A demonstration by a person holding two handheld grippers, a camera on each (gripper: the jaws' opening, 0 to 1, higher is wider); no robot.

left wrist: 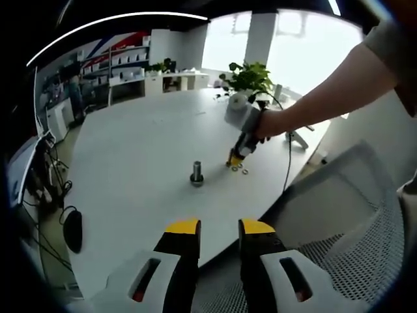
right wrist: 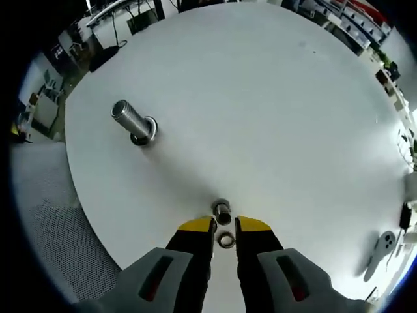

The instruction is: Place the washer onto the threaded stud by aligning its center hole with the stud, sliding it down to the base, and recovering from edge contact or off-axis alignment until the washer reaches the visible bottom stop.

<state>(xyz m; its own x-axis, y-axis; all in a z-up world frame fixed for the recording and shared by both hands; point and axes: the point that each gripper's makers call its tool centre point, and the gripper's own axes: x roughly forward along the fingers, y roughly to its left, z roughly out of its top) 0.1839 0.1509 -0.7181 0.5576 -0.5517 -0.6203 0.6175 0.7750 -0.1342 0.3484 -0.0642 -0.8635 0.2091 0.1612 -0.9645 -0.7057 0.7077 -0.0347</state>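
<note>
Right fingers (right wrist: 224, 227) slightly parted astride washer (right wrist: 226, 240), left fingers (left wrist: 219, 227) parted, empty, white table (right wrist: 273, 111), stud (right wrist: 133, 122) upright.

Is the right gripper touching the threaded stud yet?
Apart. The right gripper view shows bare table between the right gripper and the threaded stud.

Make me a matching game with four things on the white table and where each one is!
Things:
1. threaded stud
2. washer
3. left claw
4. potted plant

Places:
A. at the far side of the table
B. between the right claw's yellow tips
C. standing upright, alone on the table
D. hanging over the table's near edge

Pairs: 1-C, 2-B, 3-D, 4-A
</note>
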